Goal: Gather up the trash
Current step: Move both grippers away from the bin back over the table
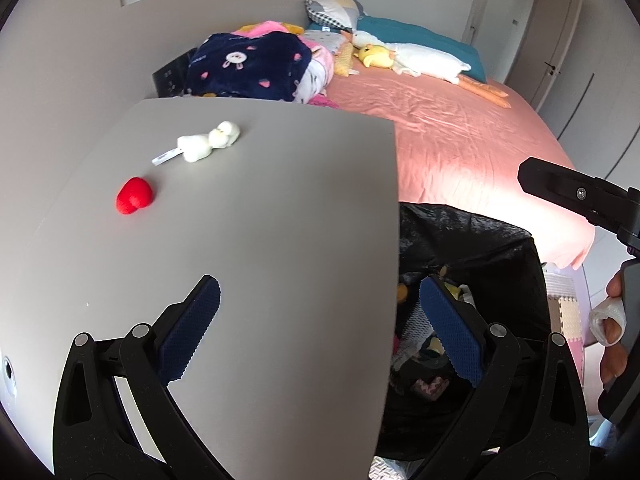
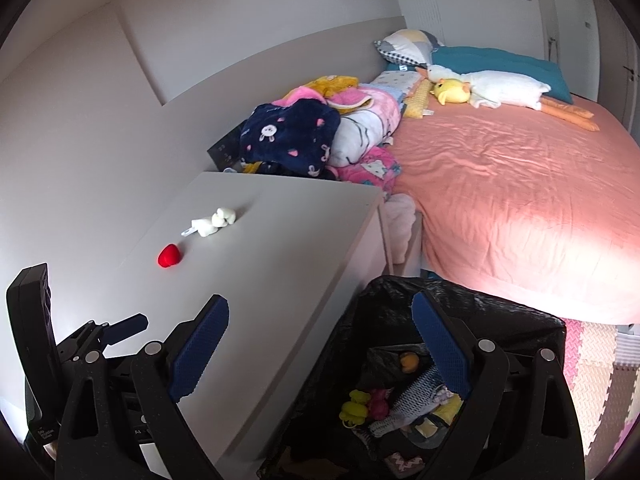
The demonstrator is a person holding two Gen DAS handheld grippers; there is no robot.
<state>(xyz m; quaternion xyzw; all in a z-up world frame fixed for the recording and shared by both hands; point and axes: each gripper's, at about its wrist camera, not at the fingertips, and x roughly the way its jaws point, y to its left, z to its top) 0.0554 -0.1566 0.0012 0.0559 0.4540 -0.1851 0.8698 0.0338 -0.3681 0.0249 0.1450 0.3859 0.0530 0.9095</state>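
Observation:
On the grey cabinet top (image 1: 260,208) (image 2: 280,248) lie a small red heart-shaped item (image 1: 134,195) (image 2: 169,255) and a white plush duck (image 1: 209,141) (image 2: 214,221) with a tag. Beside the cabinet stands a black-lined trash bin (image 1: 472,240) (image 2: 460,312) holding several small toys and scraps. My left gripper (image 1: 320,328) is open, hovering over the cabinet's right edge and the bin, with nothing between its blue pads. My right gripper (image 2: 320,344) is open too, above the cabinet edge and the bin. The other gripper shows at the right edge (image 1: 576,192) in the left wrist view.
A bed with a pink sheet (image 2: 520,184) fills the right side, with plush toys (image 2: 492,88), pillows and a heap of blankets (image 2: 312,136) at its head. Foam floor mats (image 2: 600,368) lie past the bin. A person's bandaged finger (image 1: 608,316) is at the right.

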